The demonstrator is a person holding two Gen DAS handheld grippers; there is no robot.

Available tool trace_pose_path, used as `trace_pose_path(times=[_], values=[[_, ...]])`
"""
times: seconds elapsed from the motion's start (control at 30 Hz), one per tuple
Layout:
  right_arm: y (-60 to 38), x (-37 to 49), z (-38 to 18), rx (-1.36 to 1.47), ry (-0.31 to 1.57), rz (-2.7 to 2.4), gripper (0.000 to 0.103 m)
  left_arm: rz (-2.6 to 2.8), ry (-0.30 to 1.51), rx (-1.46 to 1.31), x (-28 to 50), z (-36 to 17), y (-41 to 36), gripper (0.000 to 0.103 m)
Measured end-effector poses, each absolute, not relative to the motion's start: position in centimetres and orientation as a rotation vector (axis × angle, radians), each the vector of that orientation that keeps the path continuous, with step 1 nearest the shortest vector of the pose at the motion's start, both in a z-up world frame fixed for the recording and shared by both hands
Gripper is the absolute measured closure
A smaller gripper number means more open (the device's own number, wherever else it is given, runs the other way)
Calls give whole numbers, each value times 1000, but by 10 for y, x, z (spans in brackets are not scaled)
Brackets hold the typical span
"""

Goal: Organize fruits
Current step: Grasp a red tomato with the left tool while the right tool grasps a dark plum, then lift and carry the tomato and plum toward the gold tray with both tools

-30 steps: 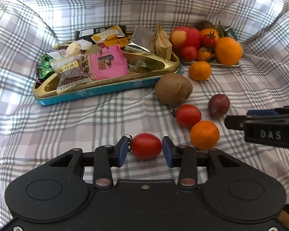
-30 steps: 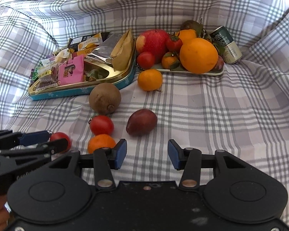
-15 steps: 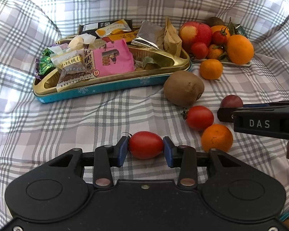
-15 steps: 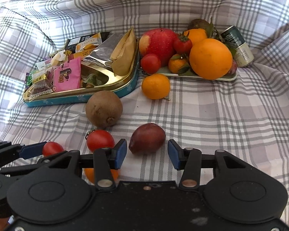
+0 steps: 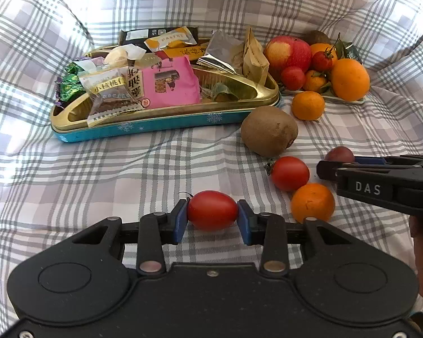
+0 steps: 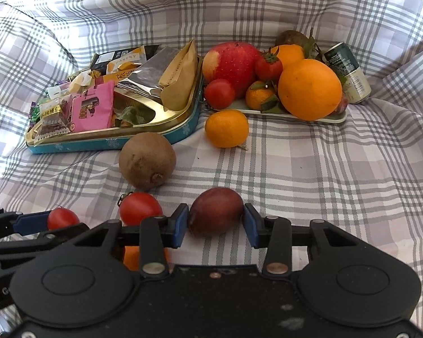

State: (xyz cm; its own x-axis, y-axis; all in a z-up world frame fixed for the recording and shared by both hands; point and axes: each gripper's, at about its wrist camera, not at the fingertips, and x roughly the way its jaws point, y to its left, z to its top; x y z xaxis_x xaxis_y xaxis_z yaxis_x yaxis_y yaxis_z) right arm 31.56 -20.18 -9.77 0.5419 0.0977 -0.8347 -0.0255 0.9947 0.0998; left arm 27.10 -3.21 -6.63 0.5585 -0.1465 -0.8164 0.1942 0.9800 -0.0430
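So the whole scene sits on a grey plaid cloth (image 6: pixel 310 169) that's bunched up around the edges. Biggest thing on it is the gold tin with blue sides (image 5: pixel 166 122), upper left of centre in the left wrist view, stuffed with snack packets (image 5: pixel 169 84). To its right, in the upper right of both views, there's a pale tray (image 6: pixel 313 116) piled with fruit: a red apple (image 6: pixel 234 62), a big orange (image 6: pixel 310 88), a couple of small tomatoes and tangerines, with a green can (image 6: pixel 348 76) lying at the tray's right end.

Loose on the cloth in front of the tray: a tangerine (image 6: pixel 227 128) just beside the tray's near rim, then a kiwi (image 6: pixel 146 163) right by the tin's corner, then another tomato (image 5: pixel 290 173) and a second tangerine (image 5: pixel 313 202) close together, lower right in the left wrist view.

My left tongs (image 5: pixel 212 217) are clenched on a red cherry tomato (image 5: pixel 213 210), both blue pads pressed against its ends, bottom centre of that frame. My right tongs (image 6: pixel 215 222) are closing around a dark purple passion fruit (image 6: pixel 215 211) at bottom centre of the right wrist view; the left pad looks to be touching it, the right pad I can't tell, maybe a sliver of gap. The fruit looks to be resting on the cloth.
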Motion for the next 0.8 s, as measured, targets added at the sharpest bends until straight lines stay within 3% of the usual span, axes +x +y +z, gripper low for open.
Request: trace_pose_path(times=[0.43, 0.6, 0.8], values=[[-205, 279, -69, 54, 964, 72, 79, -200, 892, 50, 232, -29, -23, 57], [-209, 270, -66, 76, 971, 60, 78, -198, 888, 52, 217, -24, -20, 57], [-209, 270, -68, 114, 980, 50, 66, -198, 919, 42, 214, -31, -16, 57]])
